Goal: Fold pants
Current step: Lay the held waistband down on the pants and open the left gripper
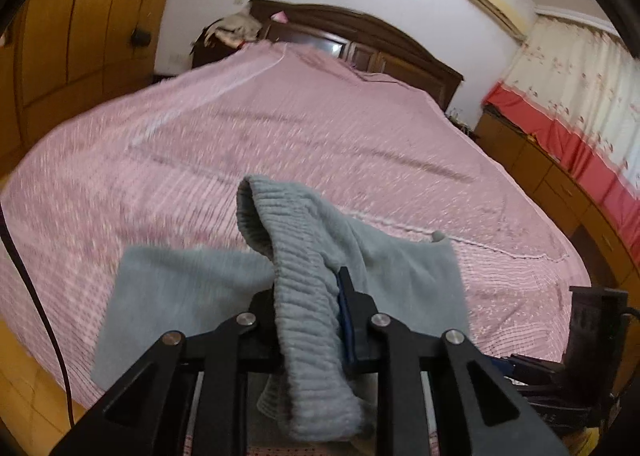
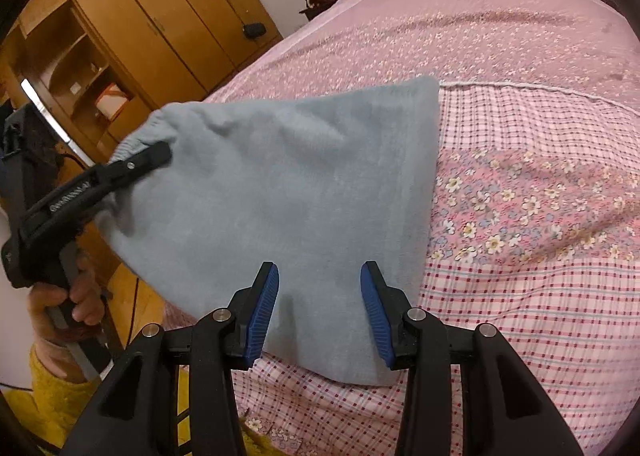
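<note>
Your left gripper [image 1: 308,296] is clamped on the pants' [image 2: 280,184] ribbed waistband [image 1: 304,296], lifting it off the bed [image 2: 520,136]. Your right gripper [image 2: 319,308] hangs released above the cloth. The fold looks barely begun; most remains.

Pale grey-blue fleece pants [image 2: 280,192], soft and fuzzy, folded into a broad flat panel. The ribbed elastic waistband [image 1: 308,296] is bunched and lifted off the bed [image 2: 520,136] — the rest slopes down, its lower edge resting on the pink flowered and checked bedcover near the bed's foot.
</note>
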`<state>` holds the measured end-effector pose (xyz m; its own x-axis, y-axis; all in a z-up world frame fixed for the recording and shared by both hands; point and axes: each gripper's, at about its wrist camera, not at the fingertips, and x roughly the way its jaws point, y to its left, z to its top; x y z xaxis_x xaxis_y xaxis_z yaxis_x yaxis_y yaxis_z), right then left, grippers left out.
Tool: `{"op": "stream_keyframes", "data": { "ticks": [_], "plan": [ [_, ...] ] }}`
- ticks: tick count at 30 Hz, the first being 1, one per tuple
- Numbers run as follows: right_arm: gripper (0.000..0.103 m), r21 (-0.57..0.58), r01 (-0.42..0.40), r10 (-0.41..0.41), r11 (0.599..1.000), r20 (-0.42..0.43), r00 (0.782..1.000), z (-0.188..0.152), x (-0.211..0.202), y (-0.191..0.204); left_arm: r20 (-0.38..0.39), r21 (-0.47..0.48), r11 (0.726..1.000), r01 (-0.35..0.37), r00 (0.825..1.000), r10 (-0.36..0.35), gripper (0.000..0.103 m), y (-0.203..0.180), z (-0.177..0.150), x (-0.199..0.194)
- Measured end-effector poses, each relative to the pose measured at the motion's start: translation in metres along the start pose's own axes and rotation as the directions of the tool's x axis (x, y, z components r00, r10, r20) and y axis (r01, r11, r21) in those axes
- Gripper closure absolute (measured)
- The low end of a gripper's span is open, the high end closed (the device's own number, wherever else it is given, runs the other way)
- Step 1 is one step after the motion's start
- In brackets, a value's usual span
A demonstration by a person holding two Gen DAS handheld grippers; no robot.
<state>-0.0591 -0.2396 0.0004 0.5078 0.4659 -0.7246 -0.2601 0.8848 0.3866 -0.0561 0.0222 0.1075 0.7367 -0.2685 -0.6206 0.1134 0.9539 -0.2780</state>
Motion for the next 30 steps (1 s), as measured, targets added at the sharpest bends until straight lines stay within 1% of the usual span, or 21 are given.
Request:
{"op": "stream_keyframes", "data": {
  "ticks": [2,5,11,14,17,21,24,27,30],
  "plan": [
    [0.059,0.003,-0.005,0.005,1.000,0.011,1.000,0.000,-0.007,-0.005,0.015,0.022,1.000,-0.003,1.000,0.003,0.081,-0.004,0.007,-0.008],
    [0.059,0.002,-0.011,0.011,1.000,0.023,1.000,-0.002,-0.016,-0.010,0.023,0.030,0.999,-0.013,1.000,0.013,0.081,-0.003,0.013,-0.016],
    [0.059,0.011,-0.010,0.010,1.000,0.040,0.999,-0.003,-0.028,-0.015,0.032,0.016,0.997,-0.070,0.997,0.069,0.081,0.015,0.023,-0.029],
    [0.059,0.014,-0.012,0.012,1.000,0.032,0.999,-0.005,-0.027,-0.017,0.027,0.006,0.997,-0.080,0.996,0.080,0.081,0.027,0.029,-0.033],
    [0.059,0.007,-0.013,0.013,1.000,0.020,1.000,-0.005,-0.023,-0.017,0.012,0.001,0.996,-0.086,0.996,0.086,0.081,0.042,0.033,-0.033],
    [0.059,-0.001,-0.007,0.007,1.000,-0.004,1.000,-0.005,-0.013,-0.006,-0.024,0.006,0.994,-0.109,0.994,0.109,0.081,0.059,0.031,-0.024],
    [0.059,-0.010,0.002,-0.002,1.000,-0.017,1.000,-0.007,-0.008,-0.005,-0.057,-0.006,0.992,-0.124,0.991,0.124,0.081,0.073,0.021,-0.014],
    [0.059,-0.011,0.008,-0.009,1.000,-0.034,0.999,-0.007,-0.002,-0.003,-0.087,-0.030,0.992,-0.122,0.989,0.119,0.081,0.090,0.010,-0.001],
    [0.059,-0.015,0.020,-0.020,1.000,-0.048,0.999,-0.004,0.006,0.008,-0.119,-0.027,0.991,-0.132,0.985,0.128,0.078,0.104,-0.002,0.015]
  ]
}}
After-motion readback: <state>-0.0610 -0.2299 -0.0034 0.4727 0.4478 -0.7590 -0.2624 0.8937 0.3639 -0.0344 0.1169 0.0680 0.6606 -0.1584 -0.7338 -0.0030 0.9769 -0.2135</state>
